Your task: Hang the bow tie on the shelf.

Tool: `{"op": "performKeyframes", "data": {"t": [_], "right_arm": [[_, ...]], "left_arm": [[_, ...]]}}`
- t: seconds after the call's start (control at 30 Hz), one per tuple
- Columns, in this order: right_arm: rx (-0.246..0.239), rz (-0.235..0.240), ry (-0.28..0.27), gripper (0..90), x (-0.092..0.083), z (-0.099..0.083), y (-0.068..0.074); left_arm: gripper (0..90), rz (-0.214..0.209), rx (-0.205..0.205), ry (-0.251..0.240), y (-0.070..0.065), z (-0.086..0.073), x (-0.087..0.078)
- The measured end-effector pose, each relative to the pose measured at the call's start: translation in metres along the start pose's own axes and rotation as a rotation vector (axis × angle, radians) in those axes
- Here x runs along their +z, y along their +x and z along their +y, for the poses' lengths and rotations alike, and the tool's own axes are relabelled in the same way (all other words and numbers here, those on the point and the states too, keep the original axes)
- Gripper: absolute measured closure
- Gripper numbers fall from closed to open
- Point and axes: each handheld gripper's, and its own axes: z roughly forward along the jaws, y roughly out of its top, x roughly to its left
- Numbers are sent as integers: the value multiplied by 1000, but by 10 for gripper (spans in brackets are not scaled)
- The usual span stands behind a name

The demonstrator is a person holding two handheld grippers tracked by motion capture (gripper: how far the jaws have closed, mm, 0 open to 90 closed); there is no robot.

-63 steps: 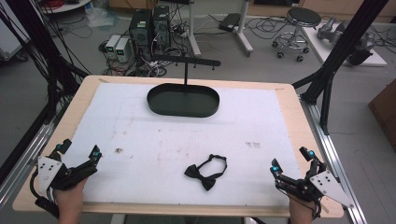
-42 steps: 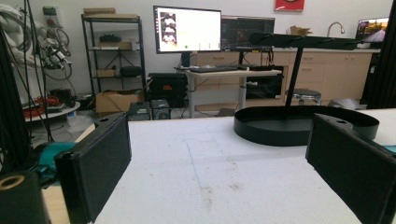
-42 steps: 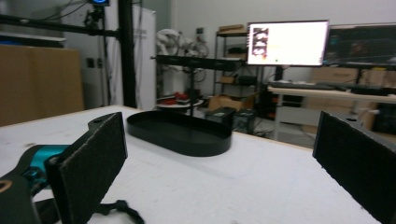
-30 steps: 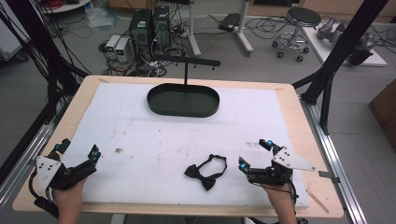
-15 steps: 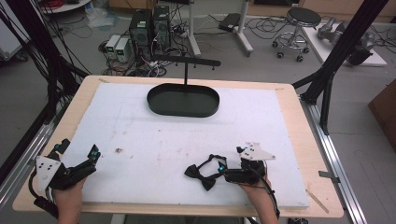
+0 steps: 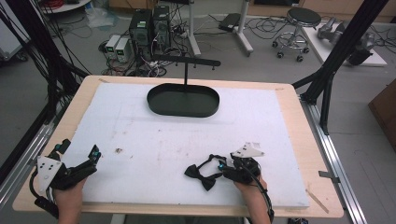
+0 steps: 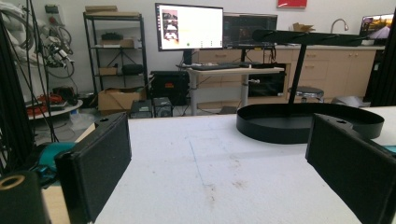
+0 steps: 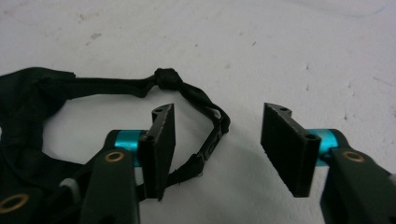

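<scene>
The right gripper (image 8: 216,147) hung spread over the bow tie's strap (image 8: 205,109) at the near edge of the board (image 6: 140,140), gripping nothing. A clean pinch likely meant centring the strap loop between both jaws first. The left gripper (image 6: 77,161) sat spread and empty, well apart.

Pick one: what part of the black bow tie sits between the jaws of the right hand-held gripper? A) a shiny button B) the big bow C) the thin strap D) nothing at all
C: in the right gripper view, the thin strap of the bow tie loops between the open jaws of the right hand-held gripper, while the bow lies off to the side.
</scene>
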Motion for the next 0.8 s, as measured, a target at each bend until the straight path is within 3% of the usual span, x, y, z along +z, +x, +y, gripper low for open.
{"op": "performKeyframes", "data": {"t": [0.2, 0.3, 0.33, 0.37, 0.43, 0.6, 0.8], "right_arm": [[-7, 7, 23, 578, 2, -1, 3], [-3, 14, 28, 729, 0, -1, 5], [-3, 14, 28, 729, 0, -1, 5], [-8, 21, 21, 807, 0, -1, 7], [-21, 26, 12, 847, 0, -3, 8], [-50, 5, 7, 863, 0, -3, 12], [-88, -36, -91, 865, -9, -4, 14]], "left_arm": [[73, -2, -2, 0, -1, 0, 1], [74, -4, 2, 0, -1, 0, 1], [73, -4, 2, 0, -1, 0, 1], [73, -4, 2, 0, -1, 0, 1], [74, -5, 2, 0, -1, 0, 0], [74, -6, 2, -1, -2, 0, 1], [73, -7, 4, 0, -2, -1, 1]]}}
